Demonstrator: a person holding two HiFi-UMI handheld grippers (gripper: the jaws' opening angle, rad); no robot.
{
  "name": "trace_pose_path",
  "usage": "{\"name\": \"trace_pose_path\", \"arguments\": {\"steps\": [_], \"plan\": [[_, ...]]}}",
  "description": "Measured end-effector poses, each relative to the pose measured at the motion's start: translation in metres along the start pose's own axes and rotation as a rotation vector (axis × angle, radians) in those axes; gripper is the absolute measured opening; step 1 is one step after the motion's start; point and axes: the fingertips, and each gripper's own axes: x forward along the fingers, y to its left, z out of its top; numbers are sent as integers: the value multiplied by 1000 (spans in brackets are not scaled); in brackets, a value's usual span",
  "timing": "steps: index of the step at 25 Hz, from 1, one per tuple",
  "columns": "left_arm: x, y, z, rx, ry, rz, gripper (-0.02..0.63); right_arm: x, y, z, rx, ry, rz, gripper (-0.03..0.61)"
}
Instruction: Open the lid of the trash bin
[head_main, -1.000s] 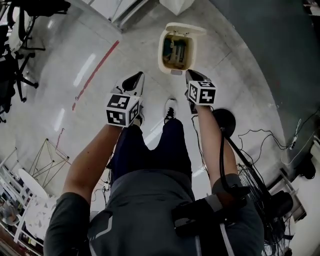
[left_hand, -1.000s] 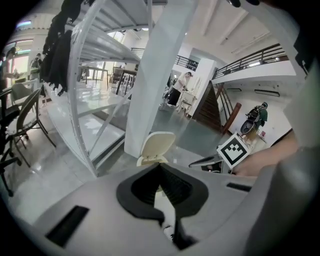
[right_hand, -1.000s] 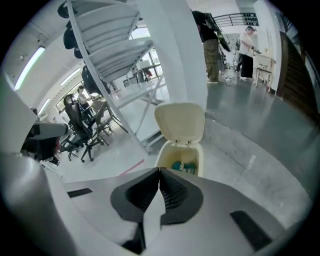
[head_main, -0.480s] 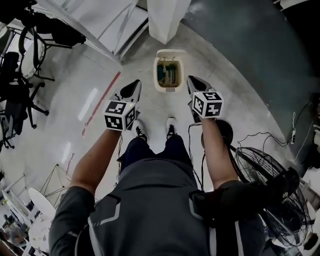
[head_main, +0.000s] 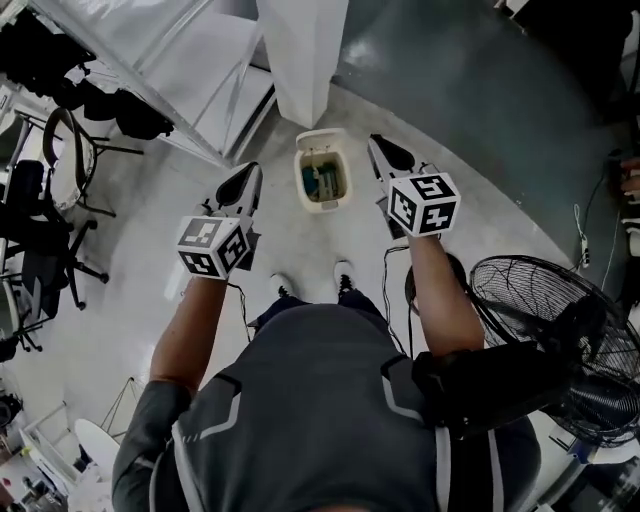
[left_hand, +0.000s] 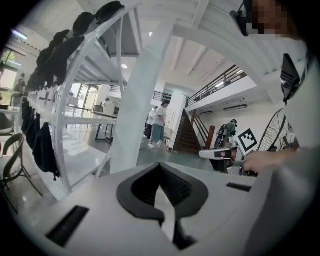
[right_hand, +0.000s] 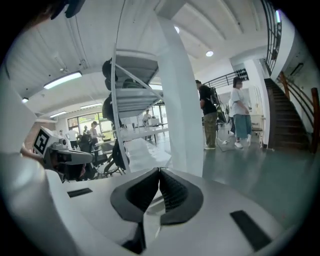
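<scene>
A small cream trash bin (head_main: 304, 186) stands on the floor in front of the person's feet, its lid up and rubbish showing inside. My left gripper (head_main: 250, 172) hangs in the air to the bin's left, jaws shut with nothing between them. To the bin's right my right gripper (head_main: 378, 146) is held up, shut and empty as well. Neither touches the bin. In the left gripper view my left gripper (left_hand: 160, 165) points level across the room, and so does my right gripper (right_hand: 159, 170) in its own view; the bin shows in neither.
A white pillar (head_main: 301, 52) rises just behind the bin, with a white rack (head_main: 186, 66) to its left. A standing fan (head_main: 548, 322) is at the right. Office chairs (head_main: 48, 202) stand at the left. Distant people (right_hand: 241, 111) stand on the far floor.
The head view has risen and pulled back, so the bin looks smaller and farther. Both grippers have lifted and spread to either side of it, still shut.
</scene>
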Motion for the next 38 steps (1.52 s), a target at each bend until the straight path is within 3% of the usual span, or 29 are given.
{"name": "trace_pose_path", "arguments": {"steps": [5, 13, 20, 25, 38], "plan": [[-24, -6, 51, 11, -99, 20, 6, -38, 13, 56, -56, -110, -1, 26], [-49, -13, 109, 36, -182, 34, 6, -79, 30, 120, -134, -233, 10, 26], [-71, -16, 164, 221, -253, 127, 8, -103, 36, 163, -188, -315, -3, 26], [-82, -13, 176, 190, -296, 141, 8, -113, 33, 174, -219, -330, -34, 26], [-82, -18, 171, 202, -272, 150, 8, -117, 34, 170, -233, -306, -45, 26]]}}
